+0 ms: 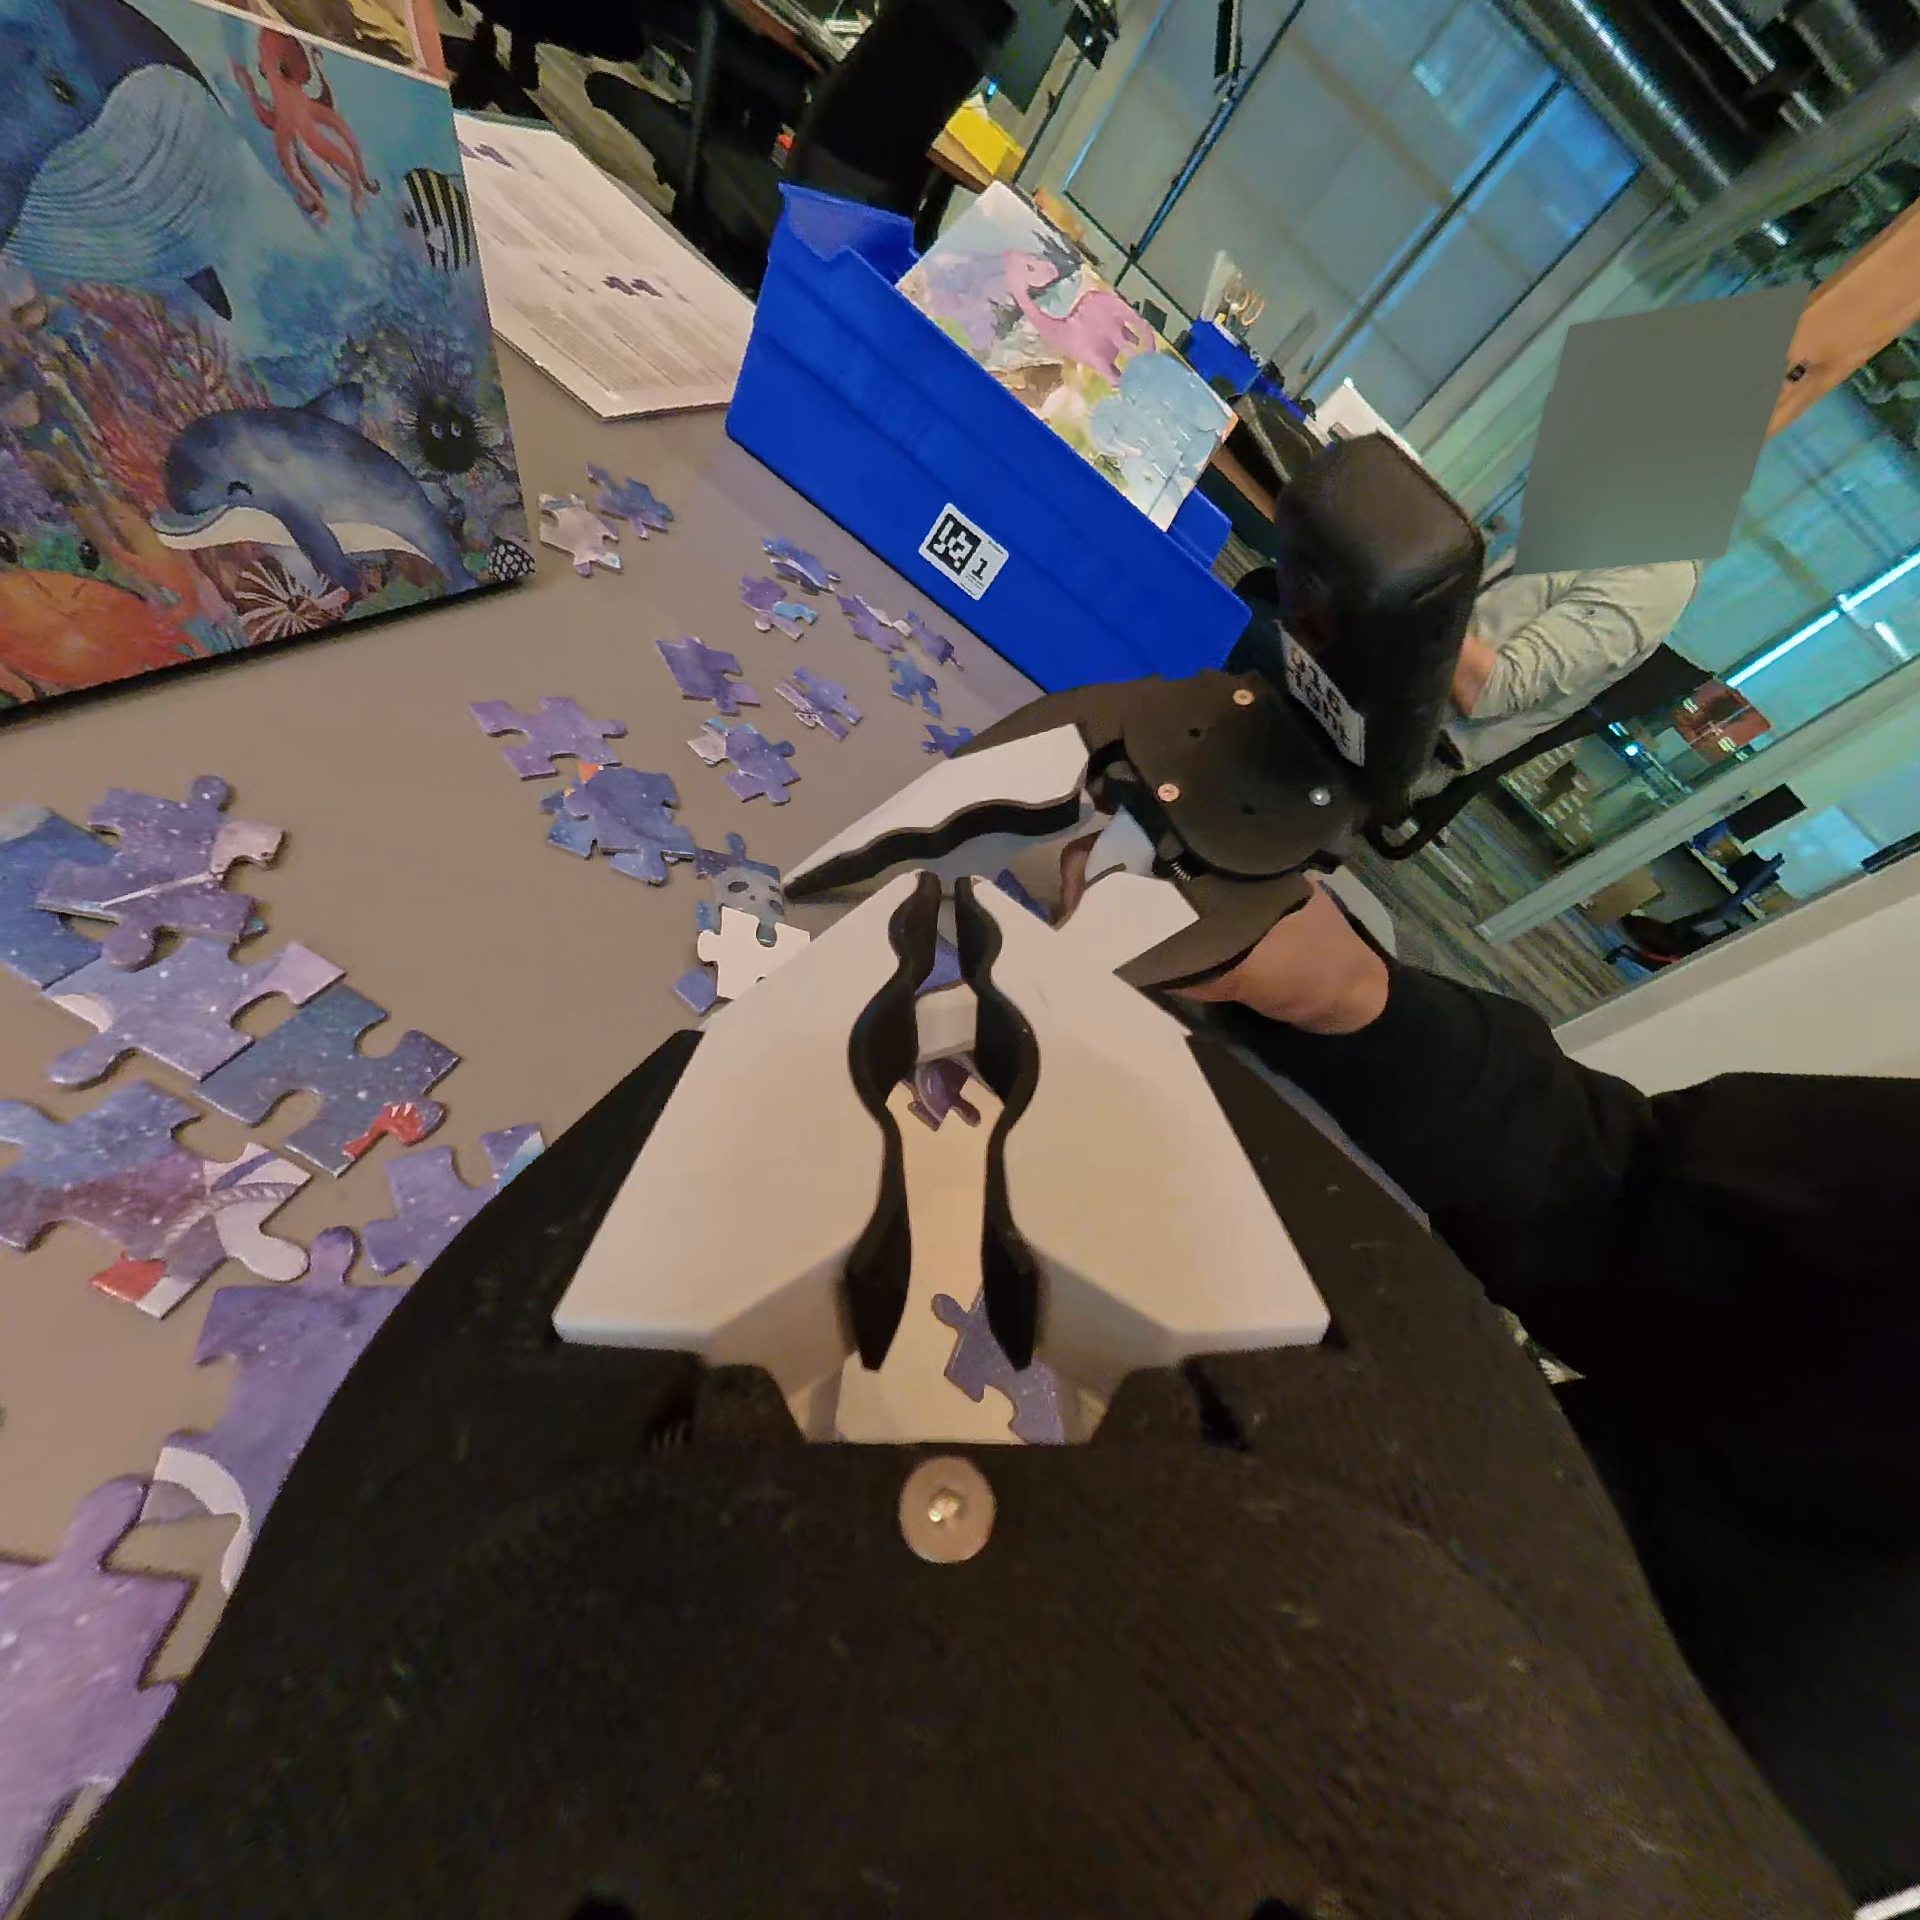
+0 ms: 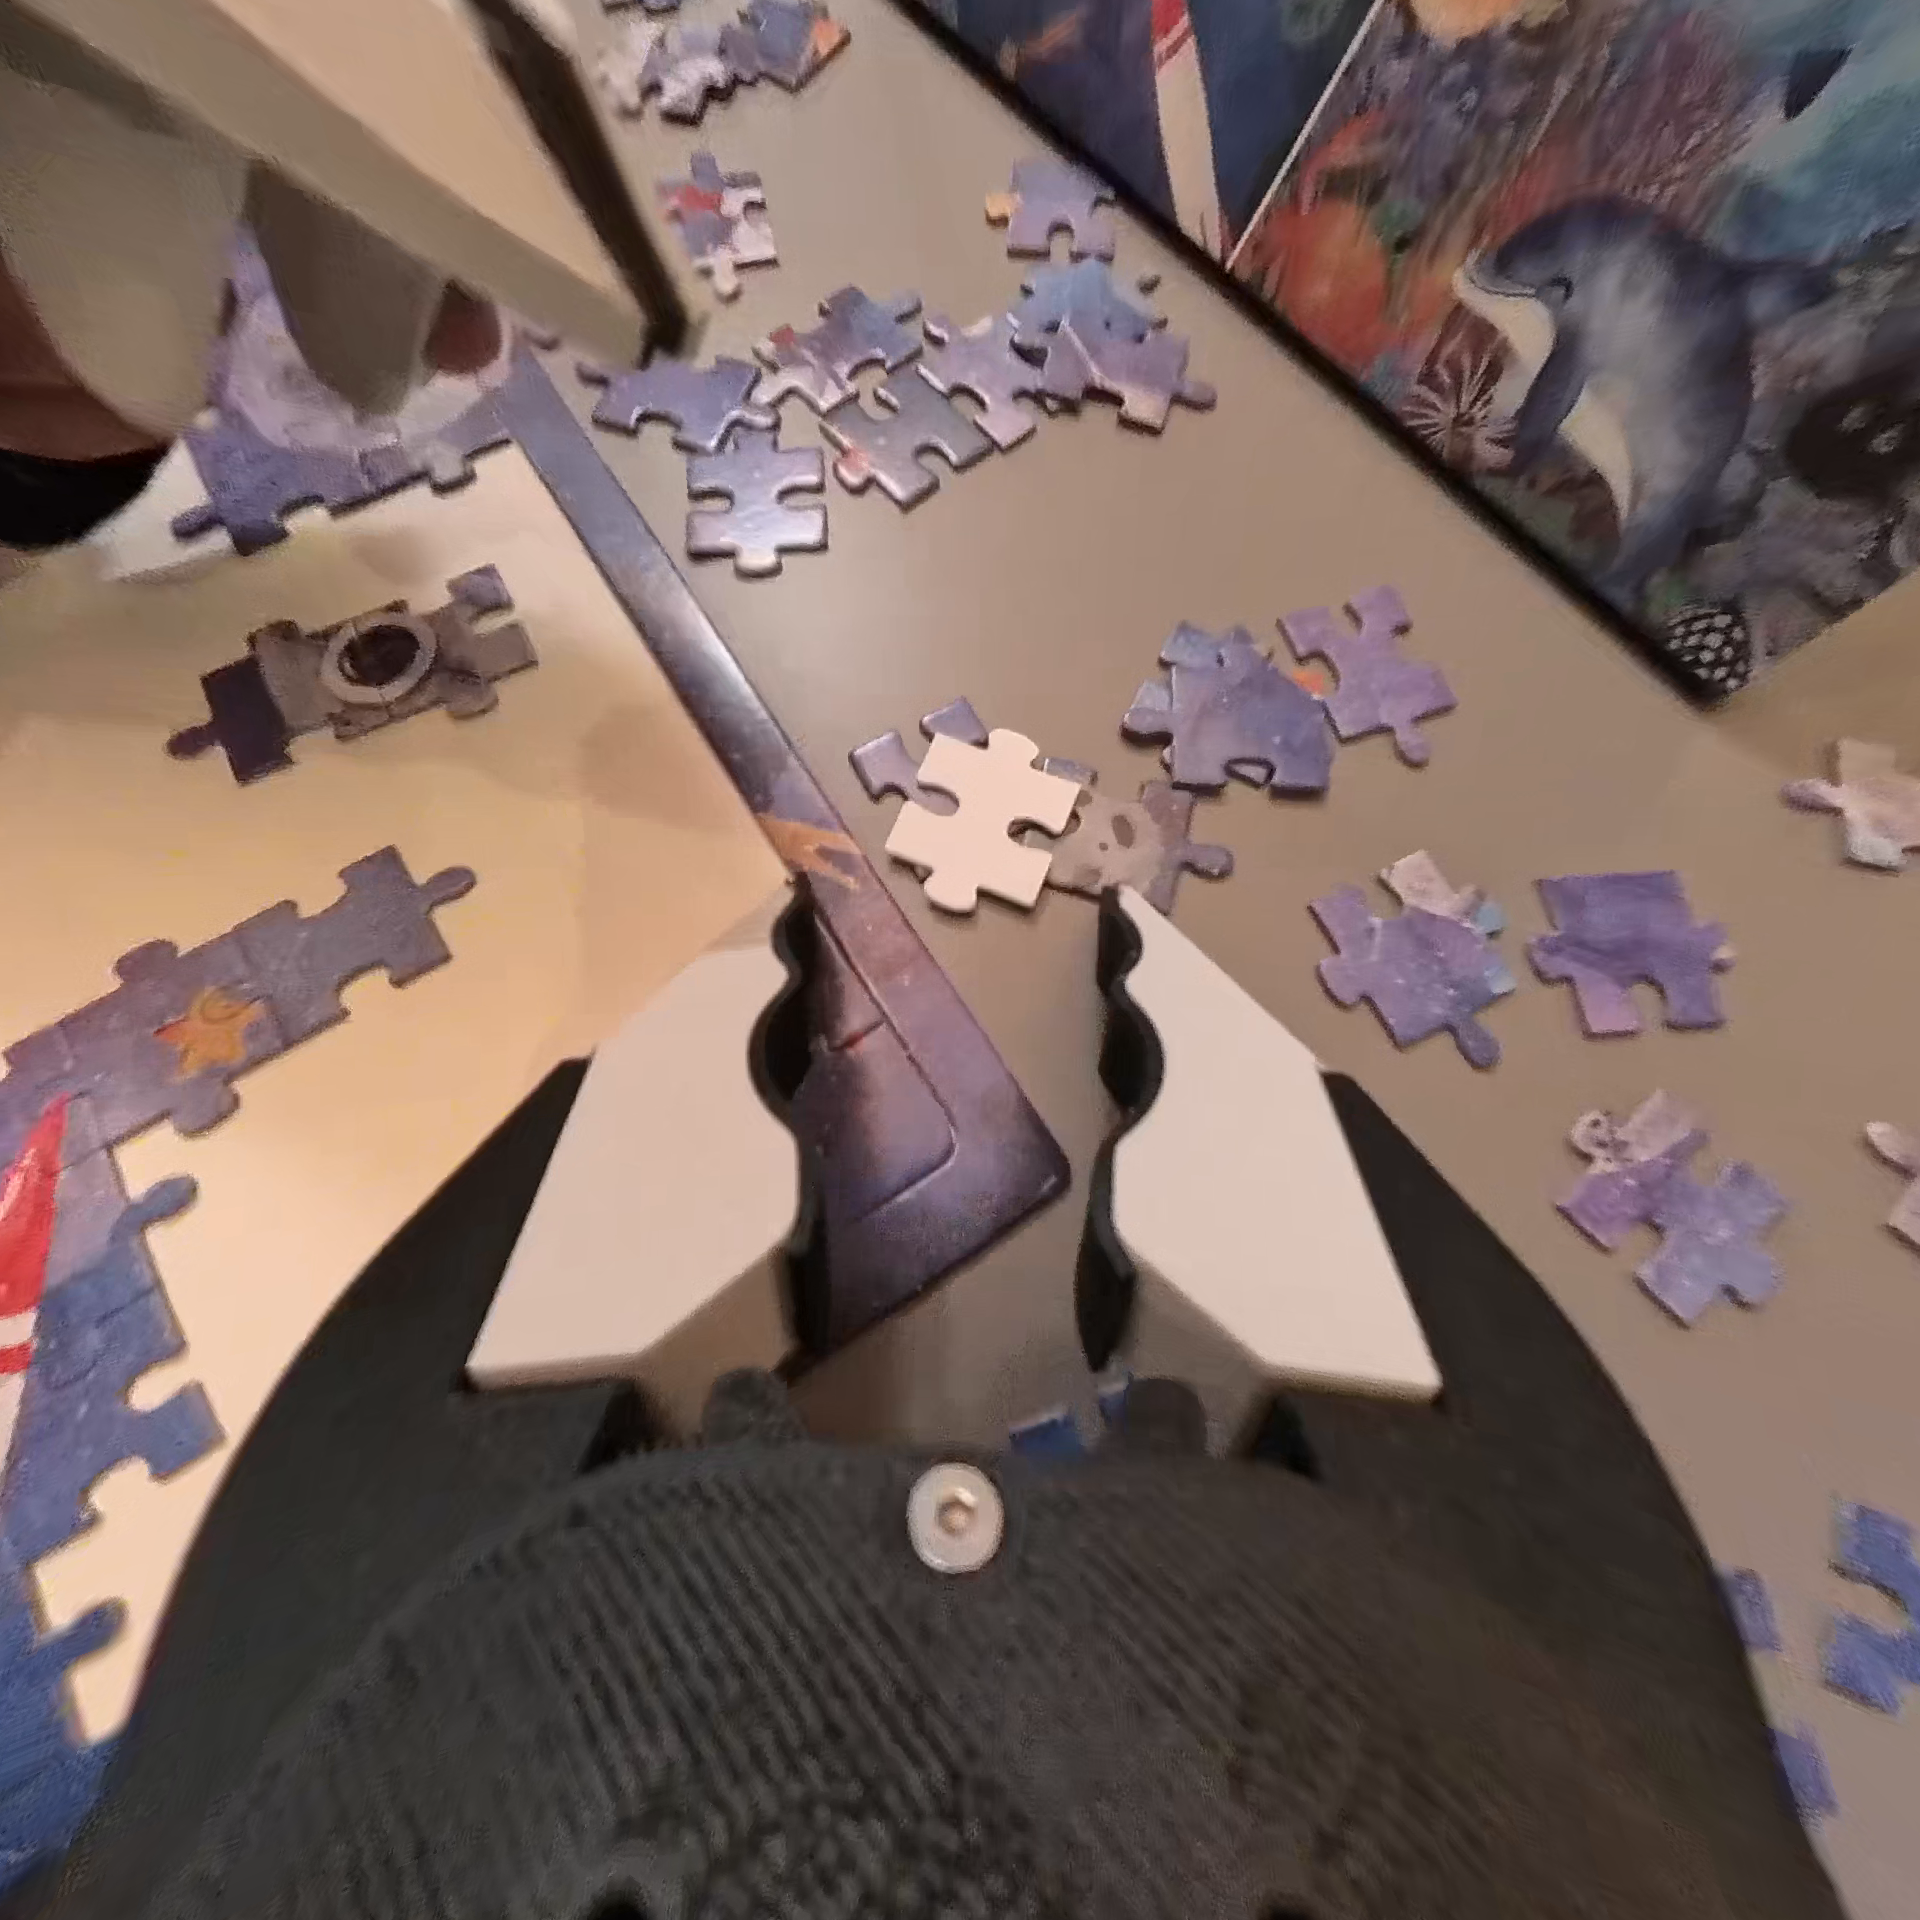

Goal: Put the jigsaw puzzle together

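- The left gripper has its jaws clenched, black fingertips nearly meeting, with nothing visible between them; it hovers above the grey tabletop.
- The right gripper has its jaws released wide. The corner of a dark blue puzzle tray frame lies between them; its left pad sits against the frame edge, the right pad stands apart.
- Inside the tray, on the cream board, lie joined purple pieces, one with an orange star.
- Just ahead of the right fingertips lies a white face-down puzzle piece, overlapping a grey-purple piece.
- Loose purple puzzle pieces are scattered over the tabletop.
- A sea-animal picture box and a blue plastic bin stand beyond.
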`<state>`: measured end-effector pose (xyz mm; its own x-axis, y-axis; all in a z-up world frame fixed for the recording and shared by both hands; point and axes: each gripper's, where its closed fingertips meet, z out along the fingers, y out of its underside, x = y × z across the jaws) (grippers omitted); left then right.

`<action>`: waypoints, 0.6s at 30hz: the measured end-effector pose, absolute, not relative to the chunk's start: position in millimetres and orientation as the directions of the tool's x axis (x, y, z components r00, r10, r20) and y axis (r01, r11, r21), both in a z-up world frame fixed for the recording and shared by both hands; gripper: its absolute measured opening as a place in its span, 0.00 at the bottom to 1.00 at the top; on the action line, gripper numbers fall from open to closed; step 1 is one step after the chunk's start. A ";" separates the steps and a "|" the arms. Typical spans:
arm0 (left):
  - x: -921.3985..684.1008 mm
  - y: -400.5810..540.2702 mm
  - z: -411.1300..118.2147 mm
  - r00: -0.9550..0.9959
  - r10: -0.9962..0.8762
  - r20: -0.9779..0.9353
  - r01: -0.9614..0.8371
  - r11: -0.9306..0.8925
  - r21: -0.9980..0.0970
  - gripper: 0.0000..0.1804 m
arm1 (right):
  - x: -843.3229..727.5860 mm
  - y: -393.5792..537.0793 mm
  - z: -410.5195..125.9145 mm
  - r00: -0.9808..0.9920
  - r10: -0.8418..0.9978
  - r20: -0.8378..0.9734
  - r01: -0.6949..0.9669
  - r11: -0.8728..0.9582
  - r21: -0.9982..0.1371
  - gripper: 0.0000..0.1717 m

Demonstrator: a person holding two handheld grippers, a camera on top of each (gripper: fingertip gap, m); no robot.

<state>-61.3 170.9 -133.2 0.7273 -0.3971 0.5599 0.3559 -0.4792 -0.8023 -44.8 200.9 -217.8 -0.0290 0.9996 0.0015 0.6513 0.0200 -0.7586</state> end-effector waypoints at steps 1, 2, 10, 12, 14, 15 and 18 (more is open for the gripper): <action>-61.7 170.9 -132.7 0.727 -0.397 0.561 0.358 -0.478 -0.802 0.00 | -47.5 202.2 -217.0 -0.011 1.000 -0.020 0.649 -0.008 -0.761 0.31; -62.3 170.9 -132.4 0.727 -0.396 0.561 0.360 -0.476 -0.802 0.00 | -49.0 204.3 -217.0 0.006 1.000 -0.030 0.649 -0.027 -0.761 0.29; -67.3 171.9 -132.6 0.727 -0.387 0.568 0.373 -0.472 -0.799 0.01 | -48.4 209.6 -217.4 0.024 1.000 -0.007 0.655 -0.021 -0.756 0.11; -67.8 172.2 -133.4 0.729 -0.384 0.566 0.371 -0.473 -0.799 0.01 | -47.2 209.0 -217.6 0.016 1.000 -0.005 0.657 -0.014 -0.754 0.11; -68.6 172.5 -134.8 0.736 -0.380 0.561 0.366 -0.474 -0.801 0.02 | -46.1 208.0 -216.8 0.006 1.000 -0.001 0.655 -0.005 -0.756 0.11; -69.0 172.8 -135.6 0.739 -0.377 0.558 0.363 -0.474 -0.802 0.02 | -45.9 207.2 -215.3 -0.001 1.000 0.002 0.649 0.003 -0.761 0.11; -71.5 174.0 -138.1 0.752 -0.362 0.551 0.360 -0.474 -0.803 0.06 | -45.7 203.8 -205.4 -0.027 0.999 0.020 0.611 0.032 -0.791 0.11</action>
<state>-71.5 174.0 -138.1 0.7523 -0.3619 0.5505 0.3598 -0.4743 -0.8035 -45.7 203.8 -205.4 -0.0265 0.9995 0.0197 0.6114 0.0318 -0.7906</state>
